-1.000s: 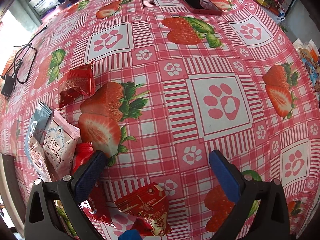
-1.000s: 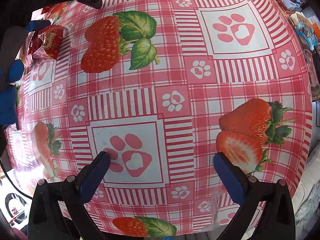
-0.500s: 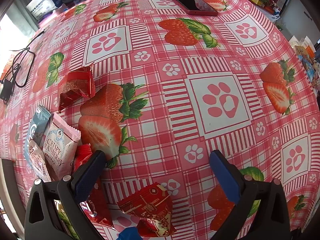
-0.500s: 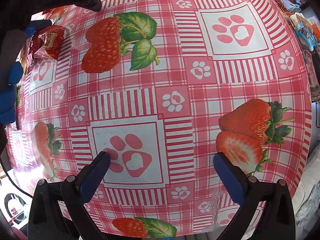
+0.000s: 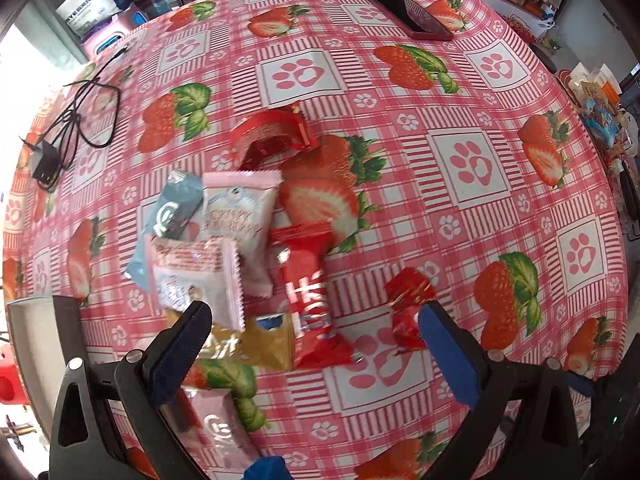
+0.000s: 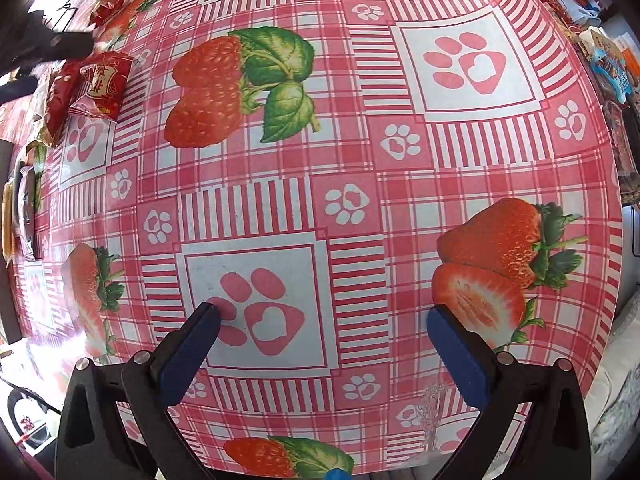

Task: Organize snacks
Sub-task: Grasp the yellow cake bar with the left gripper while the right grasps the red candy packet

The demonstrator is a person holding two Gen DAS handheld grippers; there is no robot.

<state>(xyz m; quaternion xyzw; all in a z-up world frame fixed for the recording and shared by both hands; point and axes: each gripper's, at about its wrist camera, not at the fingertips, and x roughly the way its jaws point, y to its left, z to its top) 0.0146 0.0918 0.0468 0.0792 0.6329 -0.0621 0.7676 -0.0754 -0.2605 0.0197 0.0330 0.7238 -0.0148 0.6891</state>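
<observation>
In the left wrist view a loose pile of snack packets lies on the strawberry tablecloth: a pink packet, a blue-grey packet, a clear pink-edged packet, a long red bar, a gold packet, a small red packet and a red packet farther back. My left gripper is open and empty, above the pile's near side. My right gripper is open and empty over bare cloth; a red packet lies far left.
A black charger with its cable lies at the table's left. A dark phone lies at the far edge. Another pink packet lies near the front edge. More goods sit off the table's right side.
My left gripper has pulled back and swung left, so the whole snack pile now shows ahead of it. The right gripper has barely moved.
</observation>
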